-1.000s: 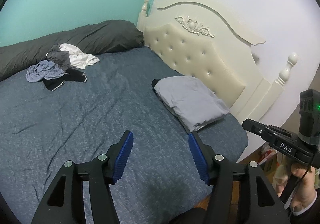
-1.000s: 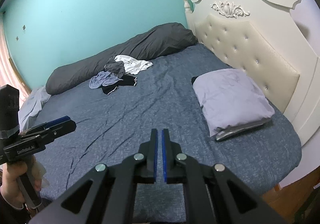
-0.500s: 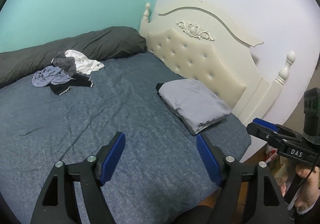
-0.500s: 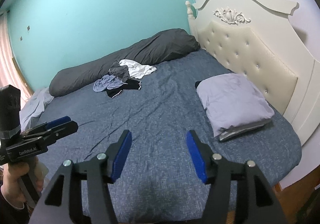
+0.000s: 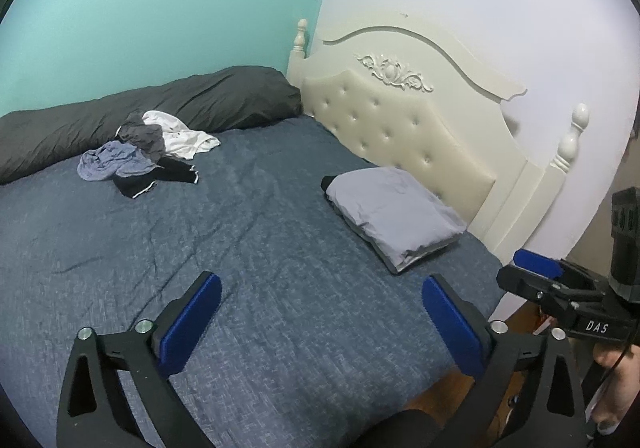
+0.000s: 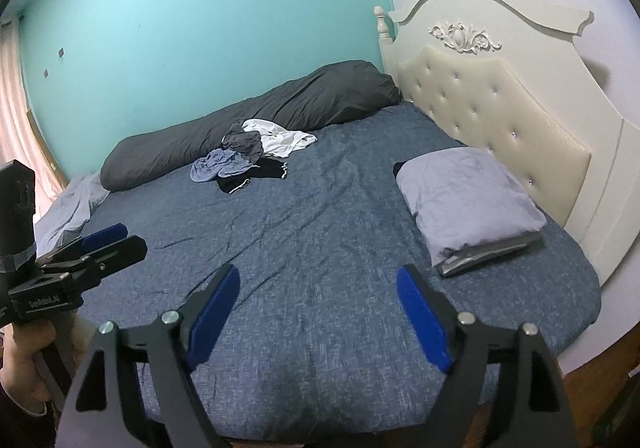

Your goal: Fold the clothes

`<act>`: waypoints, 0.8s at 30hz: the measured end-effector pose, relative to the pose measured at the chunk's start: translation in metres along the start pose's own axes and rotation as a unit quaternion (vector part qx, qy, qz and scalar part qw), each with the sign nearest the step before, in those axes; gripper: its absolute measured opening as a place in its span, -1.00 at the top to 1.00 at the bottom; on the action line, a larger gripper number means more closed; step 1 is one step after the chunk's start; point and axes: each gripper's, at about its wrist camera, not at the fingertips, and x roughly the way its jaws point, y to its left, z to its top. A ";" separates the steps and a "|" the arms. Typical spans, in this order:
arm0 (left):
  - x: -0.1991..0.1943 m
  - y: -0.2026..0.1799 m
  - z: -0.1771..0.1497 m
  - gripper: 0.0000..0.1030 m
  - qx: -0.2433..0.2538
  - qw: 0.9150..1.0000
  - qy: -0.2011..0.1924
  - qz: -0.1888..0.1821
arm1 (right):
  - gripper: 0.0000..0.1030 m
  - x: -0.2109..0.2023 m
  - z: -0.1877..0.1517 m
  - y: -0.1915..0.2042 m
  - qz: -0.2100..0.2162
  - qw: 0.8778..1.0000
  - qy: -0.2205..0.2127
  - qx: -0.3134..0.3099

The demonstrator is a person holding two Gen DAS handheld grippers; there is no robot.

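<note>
Opening both my grippers, nothing between jaws: left gripper (image 5: 320,290), right gripper (image 6: 318,282) hovering over bed (image 5: 260,248). Clothes pile (image 5: 144,148) lying well apart, far side.

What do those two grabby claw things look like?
Both are black, with triangle-shaped cut-out arms and silver bolts. The left gripper and right gripper each have two fingers lined with flat blue pads. Seen from the side, one body carries white letters "DAS", the other a small white label. A thin black cable hangs by the DAS one, near a dark sleeve.
</note>
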 end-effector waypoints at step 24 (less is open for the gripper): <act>-0.020 -0.006 -0.015 -0.99 0.014 1.000 -0.009 0.017 | -0.92 -0.011 -0.019 0.008 -0.038 0.999 -0.020 0.010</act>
